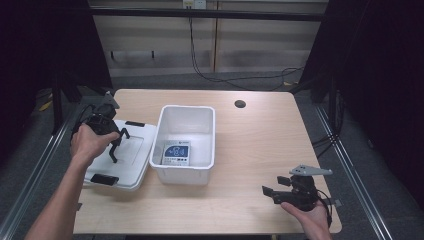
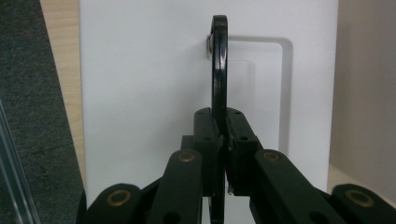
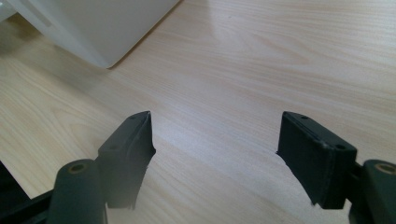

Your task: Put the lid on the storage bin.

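Mid-step: lid pickup. Left gripper [image 2: 223,140] pinching thin black clip handle [image 2: 219,70] of flat white plastic lid [image 1: 131,150], lying near left edge of pale wooden table [image 1: 260,130], just beside open white rectangular plastic bin [image 1: 186,145]. Right gripper [image 1: 276,189] near front right corner, jaws spread, nothing between. Next, probably: lift lid level, carry over bin, align all 4 corners, lower.

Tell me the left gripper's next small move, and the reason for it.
Probably lift the lid and carry it toward the white bin. The left gripper is shut on the lid's black handle, the lid lies on the table beside the open bin, and the right gripper waits open, apart.
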The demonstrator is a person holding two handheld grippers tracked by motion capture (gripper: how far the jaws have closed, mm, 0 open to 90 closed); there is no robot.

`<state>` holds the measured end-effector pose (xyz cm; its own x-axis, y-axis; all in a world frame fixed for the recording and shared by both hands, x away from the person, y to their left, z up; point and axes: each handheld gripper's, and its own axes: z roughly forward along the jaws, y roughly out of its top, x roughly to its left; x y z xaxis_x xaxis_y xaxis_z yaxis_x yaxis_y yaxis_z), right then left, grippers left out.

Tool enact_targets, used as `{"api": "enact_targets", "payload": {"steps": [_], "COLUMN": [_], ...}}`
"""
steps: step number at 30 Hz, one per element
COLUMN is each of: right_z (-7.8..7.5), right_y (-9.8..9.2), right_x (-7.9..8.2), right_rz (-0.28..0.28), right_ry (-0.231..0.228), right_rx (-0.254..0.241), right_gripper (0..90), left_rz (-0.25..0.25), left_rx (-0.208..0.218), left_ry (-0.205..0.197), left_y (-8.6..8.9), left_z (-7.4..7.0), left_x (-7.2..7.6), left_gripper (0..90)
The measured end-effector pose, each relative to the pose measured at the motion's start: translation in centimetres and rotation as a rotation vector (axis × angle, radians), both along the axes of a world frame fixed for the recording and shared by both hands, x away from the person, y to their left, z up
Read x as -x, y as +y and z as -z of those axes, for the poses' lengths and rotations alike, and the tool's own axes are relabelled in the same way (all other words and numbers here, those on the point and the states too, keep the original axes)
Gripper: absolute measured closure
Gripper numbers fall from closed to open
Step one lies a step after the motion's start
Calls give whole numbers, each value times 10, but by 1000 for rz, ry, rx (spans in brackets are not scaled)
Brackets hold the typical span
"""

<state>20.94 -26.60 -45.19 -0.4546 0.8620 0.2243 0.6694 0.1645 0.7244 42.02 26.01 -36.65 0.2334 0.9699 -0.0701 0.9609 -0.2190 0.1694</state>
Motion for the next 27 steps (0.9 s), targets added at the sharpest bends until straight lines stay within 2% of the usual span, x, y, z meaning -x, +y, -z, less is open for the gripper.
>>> {"api": "enact_targets", "payload": {"steps": [13, 18, 21, 27], "right_z": [0, 0, 0, 0], "right_y": [0, 1, 1, 0], "right_x": [0, 0, 0, 0], "right_rz": [-1, -1, -1, 1], "right_ry": [3, 3, 3, 0], "right_rx": [2, 2, 2, 2], "right_gripper": [260, 260, 260, 259], "left_rz": [0, 15, 26, 27], "left_rx": [3, 33, 38, 48], "left_ry": [3, 2, 11, -1], "left_y": [10, 13, 14, 19], "left_z": [-19, -27, -29, -38], "left_x": [4, 5, 6, 8], "left_gripper": [851, 850, 850, 850]}}
